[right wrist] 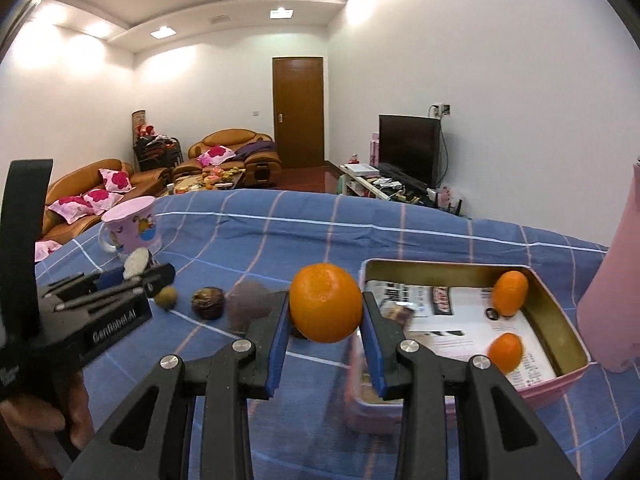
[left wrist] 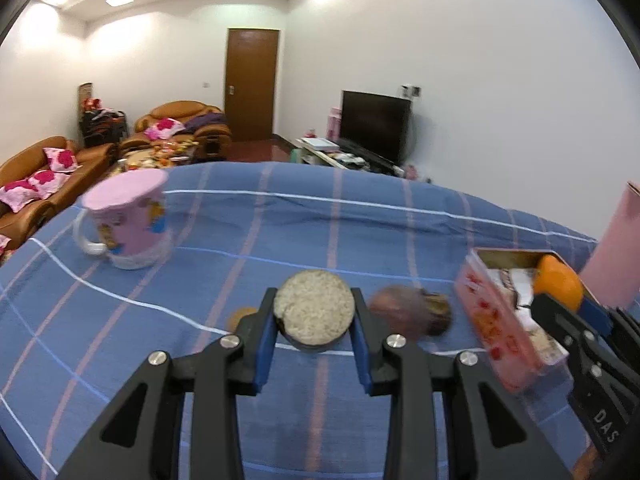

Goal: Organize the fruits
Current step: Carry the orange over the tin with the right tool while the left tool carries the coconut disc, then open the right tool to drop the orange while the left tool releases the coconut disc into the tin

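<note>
A blue checked cloth [right wrist: 320, 224] covers the tabletop. My left tool [left wrist: 315, 314] grips a round rice cake [left wrist: 314, 307]; my right tool [right wrist: 326, 308] clamps an orange [right wrist: 325, 301] just left of the tin [right wrist: 560, 312] holding 2 oranges.

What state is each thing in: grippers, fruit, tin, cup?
Left gripper: shut on a round cake, lifted off the cloth.
Right gripper: shut on an orange, beside the tin.
Tin: open, no lid, two small oranges inside on printed paper.
Cup: upright, covered by a pink lid.
Dark fruits: loose on the cloth, not yet in the tin.
</note>
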### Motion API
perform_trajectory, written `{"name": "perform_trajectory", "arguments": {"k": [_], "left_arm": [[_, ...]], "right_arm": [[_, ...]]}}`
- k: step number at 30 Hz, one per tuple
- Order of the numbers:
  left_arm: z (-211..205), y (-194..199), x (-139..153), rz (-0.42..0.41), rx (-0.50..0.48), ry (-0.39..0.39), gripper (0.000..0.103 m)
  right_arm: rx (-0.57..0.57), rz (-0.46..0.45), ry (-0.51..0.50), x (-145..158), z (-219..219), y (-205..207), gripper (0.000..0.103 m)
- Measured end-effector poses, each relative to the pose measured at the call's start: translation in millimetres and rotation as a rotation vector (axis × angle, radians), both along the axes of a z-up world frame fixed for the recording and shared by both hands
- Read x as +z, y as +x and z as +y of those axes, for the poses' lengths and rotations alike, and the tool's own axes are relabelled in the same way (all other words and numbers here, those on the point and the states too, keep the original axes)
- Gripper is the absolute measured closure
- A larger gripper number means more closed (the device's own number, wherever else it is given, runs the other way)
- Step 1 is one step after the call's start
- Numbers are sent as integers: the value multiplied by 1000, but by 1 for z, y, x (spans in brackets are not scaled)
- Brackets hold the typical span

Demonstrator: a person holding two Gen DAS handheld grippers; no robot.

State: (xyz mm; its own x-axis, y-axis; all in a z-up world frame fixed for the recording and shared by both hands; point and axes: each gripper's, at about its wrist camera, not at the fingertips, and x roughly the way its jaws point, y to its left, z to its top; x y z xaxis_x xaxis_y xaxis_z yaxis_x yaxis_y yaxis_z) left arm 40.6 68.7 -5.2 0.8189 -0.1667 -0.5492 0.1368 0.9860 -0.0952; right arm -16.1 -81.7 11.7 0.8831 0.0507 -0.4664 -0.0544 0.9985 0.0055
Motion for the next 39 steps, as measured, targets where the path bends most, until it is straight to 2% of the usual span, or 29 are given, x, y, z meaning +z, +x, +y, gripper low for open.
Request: {"name": "perform_trajectory", "arguments": {"k": [30,39], "left_arm": [[-157,-3,7,-28,-175,45,68],[-200,8,4,18,-212,82,68]], "right_arm": [[-221,11,-13,3,-141,-4,67],[-247,35,-31,0,-173,0,67]]}}
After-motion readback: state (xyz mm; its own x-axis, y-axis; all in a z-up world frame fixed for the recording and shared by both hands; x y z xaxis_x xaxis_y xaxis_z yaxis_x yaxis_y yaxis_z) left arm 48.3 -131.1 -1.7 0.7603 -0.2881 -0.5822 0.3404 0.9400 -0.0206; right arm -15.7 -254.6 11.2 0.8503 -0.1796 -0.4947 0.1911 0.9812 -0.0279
